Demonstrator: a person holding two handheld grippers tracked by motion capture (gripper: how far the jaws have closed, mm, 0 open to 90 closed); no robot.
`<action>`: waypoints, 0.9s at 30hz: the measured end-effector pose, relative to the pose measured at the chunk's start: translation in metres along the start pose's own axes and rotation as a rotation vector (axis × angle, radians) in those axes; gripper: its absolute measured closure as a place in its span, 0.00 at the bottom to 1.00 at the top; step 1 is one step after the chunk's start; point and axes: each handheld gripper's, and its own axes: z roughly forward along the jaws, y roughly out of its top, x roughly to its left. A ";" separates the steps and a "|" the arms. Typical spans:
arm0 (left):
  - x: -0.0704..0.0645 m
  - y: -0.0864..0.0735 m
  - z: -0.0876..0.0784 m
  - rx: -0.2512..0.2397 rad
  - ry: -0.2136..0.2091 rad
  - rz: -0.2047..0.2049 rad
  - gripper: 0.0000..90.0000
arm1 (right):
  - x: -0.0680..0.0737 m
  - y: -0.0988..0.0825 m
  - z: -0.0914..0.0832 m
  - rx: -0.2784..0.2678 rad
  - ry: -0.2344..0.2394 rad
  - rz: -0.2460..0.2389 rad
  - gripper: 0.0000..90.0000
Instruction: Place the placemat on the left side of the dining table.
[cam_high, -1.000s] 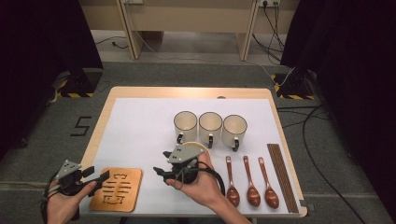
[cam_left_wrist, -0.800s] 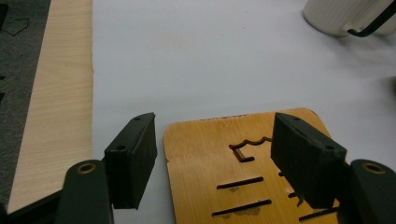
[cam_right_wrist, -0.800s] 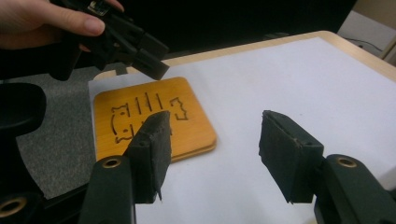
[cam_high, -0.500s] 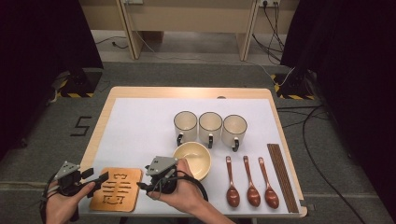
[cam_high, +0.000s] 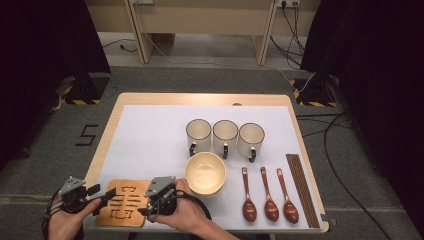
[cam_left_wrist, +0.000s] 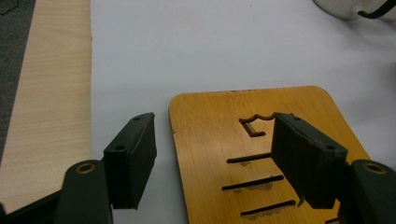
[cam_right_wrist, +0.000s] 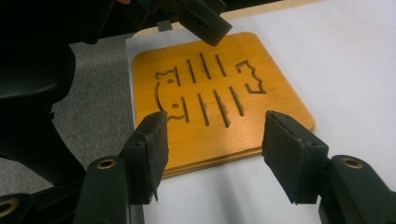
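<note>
The flat orange wooden trivet with cut-out slots (cam_high: 126, 202) lies at the lower left of the high view. Both tongs, left gripper (cam_high: 107, 198) and right gripper (cam_high: 145, 212), gape beside it, seemingly not touching.

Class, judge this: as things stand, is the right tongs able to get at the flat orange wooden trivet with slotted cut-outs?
Probably yes: the right tongs stand open at the trivet's near edge, with nothing between.
</note>
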 end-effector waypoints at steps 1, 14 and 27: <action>0.000 -0.001 0.001 0.000 -0.003 -0.003 0.34 | -0.001 -0.001 0.003 0.004 0.005 -0.007 0.45; 0.003 -0.003 0.003 0.020 -0.004 -0.010 0.34 | -0.002 -0.010 0.027 0.048 0.051 0.031 0.45; 0.005 -0.005 0.005 0.032 0.001 -0.020 0.34 | 0.000 -0.014 0.037 0.061 0.063 0.044 0.44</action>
